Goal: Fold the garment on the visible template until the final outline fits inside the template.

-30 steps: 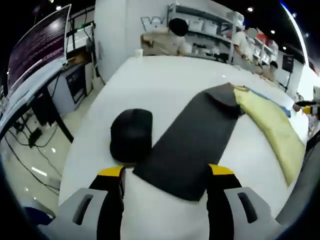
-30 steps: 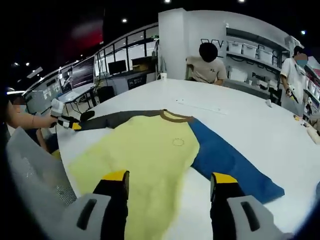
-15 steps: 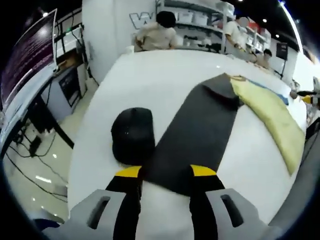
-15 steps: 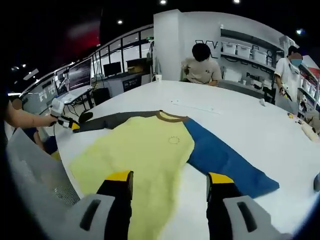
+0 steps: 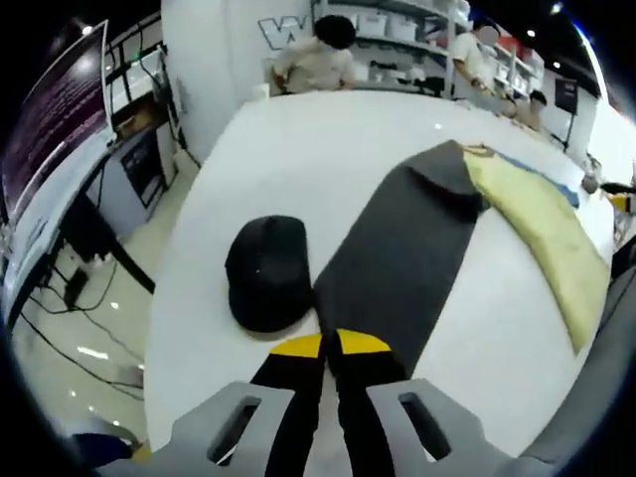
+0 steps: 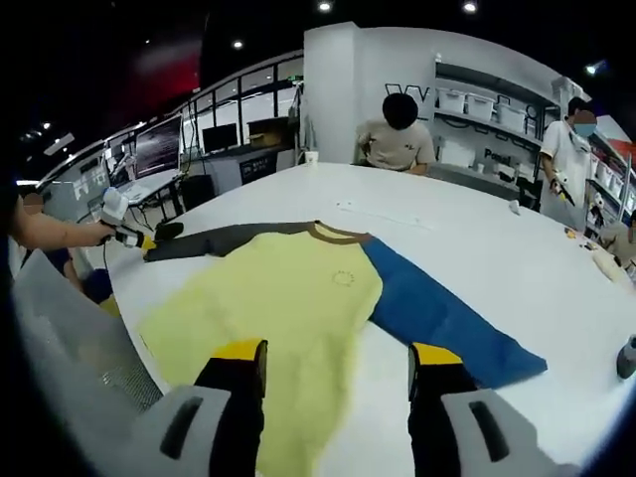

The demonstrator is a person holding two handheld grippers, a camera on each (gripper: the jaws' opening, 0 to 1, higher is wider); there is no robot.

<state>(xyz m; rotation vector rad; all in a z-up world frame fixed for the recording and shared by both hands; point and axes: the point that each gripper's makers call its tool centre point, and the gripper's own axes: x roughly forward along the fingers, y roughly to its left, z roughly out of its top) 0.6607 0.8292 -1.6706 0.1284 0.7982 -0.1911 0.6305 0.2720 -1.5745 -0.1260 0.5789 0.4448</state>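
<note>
Your left gripper (image 5: 329,350) pinches the dark grey sleeve cuff (image 5: 350,328) beside the black cap (image 5: 266,272); lift gently toward the yellow shirt body (image 6: 283,298); your right gripper (image 6: 338,360) stays spread.

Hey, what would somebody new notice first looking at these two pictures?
A long-sleeved shirt lies spread flat on the white table: yellow body, a dark grey sleeve on one side, a blue sleeve on the other. The left gripper is shut on the grey sleeve's cuff, next to a black cap. The right gripper hangs open over the yellow hem.
</note>
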